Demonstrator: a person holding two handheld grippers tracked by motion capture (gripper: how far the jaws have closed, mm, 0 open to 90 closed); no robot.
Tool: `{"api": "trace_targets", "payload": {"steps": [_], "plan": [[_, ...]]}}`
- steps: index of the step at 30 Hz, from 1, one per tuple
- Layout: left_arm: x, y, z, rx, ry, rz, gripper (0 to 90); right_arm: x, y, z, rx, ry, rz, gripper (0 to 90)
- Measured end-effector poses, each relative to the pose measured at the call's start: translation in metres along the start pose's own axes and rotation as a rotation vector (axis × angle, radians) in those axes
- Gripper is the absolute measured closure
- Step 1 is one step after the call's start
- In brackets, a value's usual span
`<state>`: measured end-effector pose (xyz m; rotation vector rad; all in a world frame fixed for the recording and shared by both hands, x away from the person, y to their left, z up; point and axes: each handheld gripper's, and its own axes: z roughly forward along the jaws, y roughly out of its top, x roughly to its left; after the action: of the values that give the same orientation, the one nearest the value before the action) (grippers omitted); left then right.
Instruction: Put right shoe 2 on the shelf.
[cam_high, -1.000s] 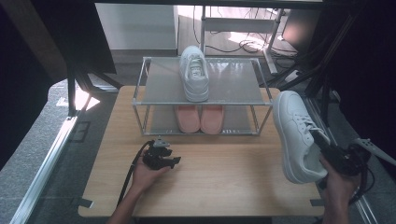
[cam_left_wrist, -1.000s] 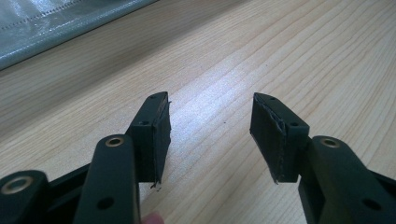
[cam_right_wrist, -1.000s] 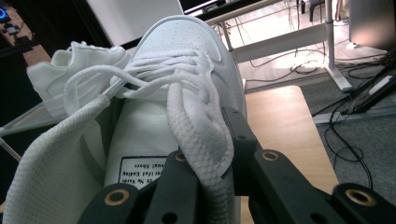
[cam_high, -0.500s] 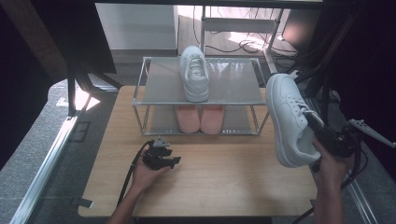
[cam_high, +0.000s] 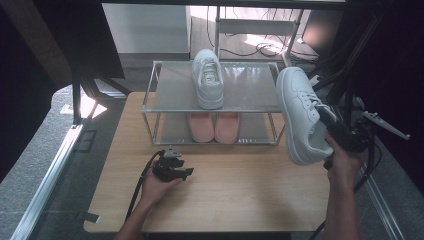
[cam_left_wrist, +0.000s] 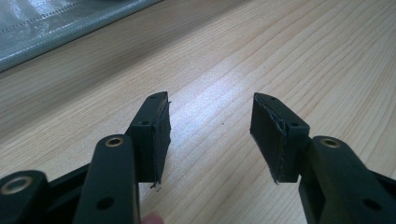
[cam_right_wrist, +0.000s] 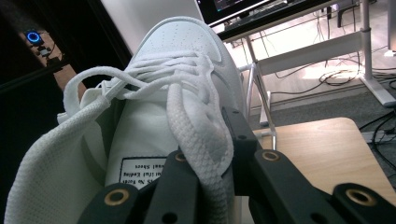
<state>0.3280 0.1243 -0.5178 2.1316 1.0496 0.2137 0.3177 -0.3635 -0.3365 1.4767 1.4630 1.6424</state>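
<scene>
The right gripper (cam_high: 330, 122) has its jaws clamped on the collar and tongue of a white sneaker (cam_high: 300, 115), which hangs tilted in the air above the right edge of the table (cam_high: 250, 195), toe pointing away toward the far right corner of the shoe rack (cam_high: 150, 100). In the right gripper view the jaws pinch the tongue and a lace between them, with the sneaker's toe (cam_right_wrist: 187, 42) rising beyond. The left gripper (cam_high: 172, 167) rests on the table near the front left, in front of the rack, its jaws standing apart with nothing between them; the left gripper view shows bare wood grain between the two black pads (cam_left_wrist: 156, 135).

Count of things: two white sneakers, one held and one, the second white sneaker (cam_high: 208, 77), lying on the rack's top shelf near its middle, toe toward the far edge. Two pink shoes (cam_high: 214, 127) sit side by side on the lower shelf, touching or nearly so, directly under that sneaker. One two-shelf rack stands along the table's far edge. Two grippers, each held in one hand.
</scene>
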Motion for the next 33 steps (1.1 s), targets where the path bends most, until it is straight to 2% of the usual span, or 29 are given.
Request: {"api": "trace_targets", "payload": {"steps": [15,26,33], "plan": [[0.0,0.0,0.0,0.001,-0.005,0.003,47.6,0.012,0.015,0.03,0.012,0.008,0.004,84.5],[0.001,0.0,0.0,-0.005,-0.006,0.001,47.6,0.017,0.024,0.053,0.011,0.017,0.036,84.4],[0.002,0.0,-0.001,-0.004,-0.007,0.0,47.6,0.024,0.031,0.067,0.01,0.012,0.035,84.4]]}}
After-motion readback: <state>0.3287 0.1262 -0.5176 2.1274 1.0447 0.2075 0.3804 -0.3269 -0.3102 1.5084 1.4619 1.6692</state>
